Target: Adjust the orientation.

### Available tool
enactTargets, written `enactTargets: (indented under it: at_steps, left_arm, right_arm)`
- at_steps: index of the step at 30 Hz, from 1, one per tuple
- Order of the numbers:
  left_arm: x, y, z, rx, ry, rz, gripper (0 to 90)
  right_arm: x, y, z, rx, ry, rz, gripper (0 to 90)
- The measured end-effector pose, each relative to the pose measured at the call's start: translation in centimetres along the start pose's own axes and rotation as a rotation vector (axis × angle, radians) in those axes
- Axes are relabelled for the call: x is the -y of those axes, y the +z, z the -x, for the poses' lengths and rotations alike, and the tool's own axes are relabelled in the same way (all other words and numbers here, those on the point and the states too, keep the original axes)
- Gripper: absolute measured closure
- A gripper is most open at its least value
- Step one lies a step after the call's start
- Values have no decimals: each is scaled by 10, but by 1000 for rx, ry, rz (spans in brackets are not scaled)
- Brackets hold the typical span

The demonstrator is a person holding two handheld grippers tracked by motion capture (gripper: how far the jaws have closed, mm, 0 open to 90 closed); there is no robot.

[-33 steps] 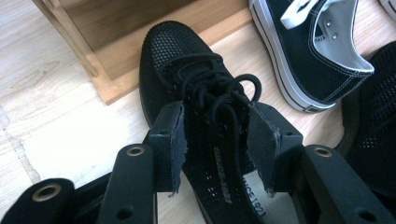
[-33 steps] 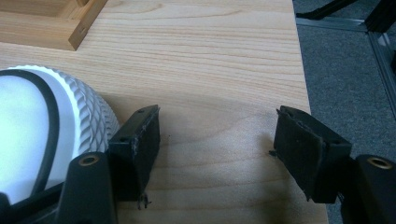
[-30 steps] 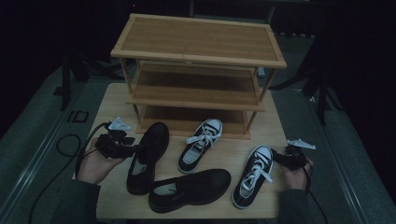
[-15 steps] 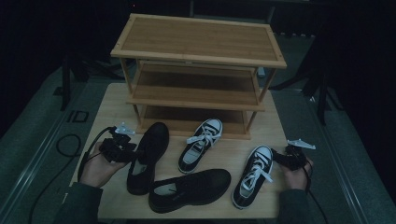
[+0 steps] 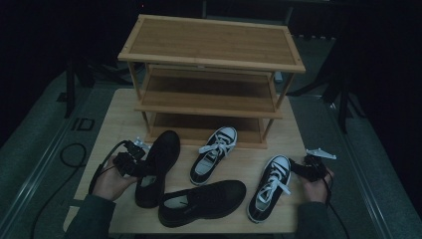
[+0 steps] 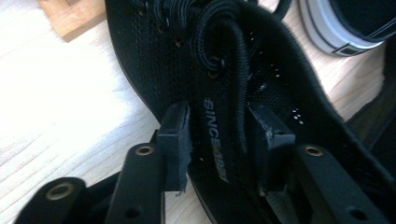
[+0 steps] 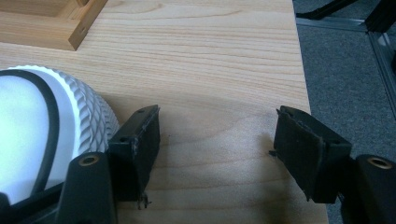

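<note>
**Left jaws closing on a black shoe's tongue, right jaws idling beside a sneaker toe**

The left gripper (image 6: 219, 140) is sitting with its two black jaws either side of the tongue and lace of the black mesh shoe (image 6: 233, 79); the pads are standing right against the fabric, but whether they are actually pinching it I cannot tell. Just beyond the fingertips the lace (image 6: 236, 56) is looping up over the eyelets, and farther off a white-soled sneaker (image 6: 345, 23) is showing past the shoe's far edge.

The right gripper (image 7: 217, 149) is hovering with jaws spread wide over bare wooden table (image 7: 210, 60), holding nothing. The ribbed white toe cap of a black-and-white sneaker (image 7: 51, 126) is lying just outside its left jaw, seemingly touching it.

From the high view, a second black shoe (image 5: 204, 201) is lying nearest the person, between the two hands, and the three-tier wooden shoe rack (image 5: 211, 69) is standing beyond all four shoes.

The mesh shoe is looking light and soft; its tongue will likely fold and let the shoe swing. Gripping the stiffer heel collar or side wall would probably be carrying it more steadily.
</note>
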State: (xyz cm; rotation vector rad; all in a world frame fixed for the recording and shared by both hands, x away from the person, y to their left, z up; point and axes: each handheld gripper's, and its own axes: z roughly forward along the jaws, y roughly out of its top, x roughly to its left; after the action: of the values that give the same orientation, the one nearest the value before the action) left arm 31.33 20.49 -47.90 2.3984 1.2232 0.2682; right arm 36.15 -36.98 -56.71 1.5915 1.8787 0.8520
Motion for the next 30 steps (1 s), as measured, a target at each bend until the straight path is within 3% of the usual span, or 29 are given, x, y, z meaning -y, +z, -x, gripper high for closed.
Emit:
enactTargets:
  at_steps: [8, 19, 26, 30]
  left_arm:
    - [-1, -6, -4, -1, -2, -3, 812]
    - [4, -12, -25, -31, -19, -18, 862]
    - [10, -15, -43, -63, -54, -7, 865]
    - [11, -16, -42, -75, -15, 11, 871]
  right_arm:
    - [0, 0, 0, 0, -1, 0, 312]
    - [0, 0, 0, 0, -1, 0, 312]
    - [0, 0, 0, 0, 0, 0, 312]
    - [0, 0, 0, 0, 0, 0, 312]
